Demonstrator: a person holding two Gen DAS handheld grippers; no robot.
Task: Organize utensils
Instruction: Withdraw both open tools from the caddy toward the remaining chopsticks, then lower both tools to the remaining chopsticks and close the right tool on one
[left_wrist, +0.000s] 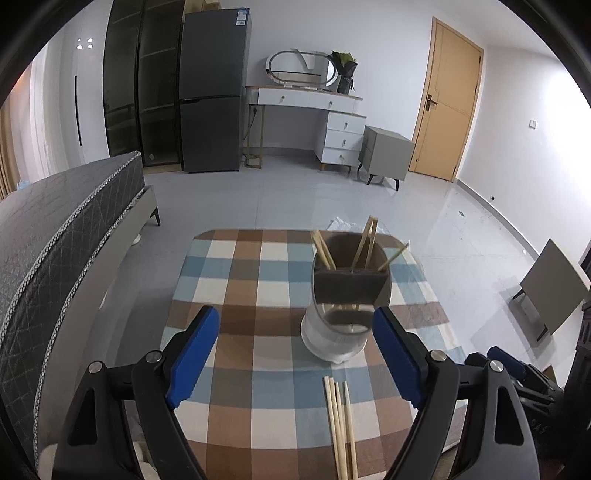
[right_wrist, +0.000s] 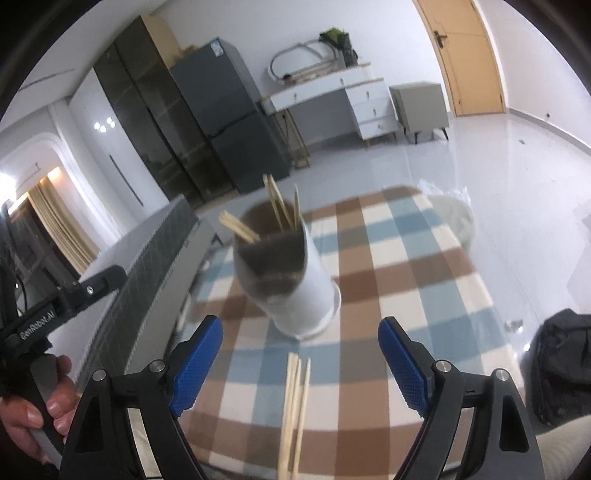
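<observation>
Left gripper (left_wrist: 295, 354) spread wide, nothing pinched. Holder (left_wrist: 343, 295), pale rounded cylinder with dark divided mouth, upright mid-table on checked cloth (left_wrist: 236, 266), several slim wooden chopsticks (left_wrist: 364, 240) already inside. Loose chopsticks (right_wrist: 295, 406) flat near the edge, not yet stowed. Right gripper (right_wrist: 300, 356) likewise spread, empty above them.

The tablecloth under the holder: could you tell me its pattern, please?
The tablecloth is checked brown, blue and cream; clearest in the left wrist view.

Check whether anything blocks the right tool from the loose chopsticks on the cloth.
Nothing visible does. The loose chopsticks lie on the checked cloth right ahead of the open right tool, with bare cloth between. The holder stands beyond them.
</observation>
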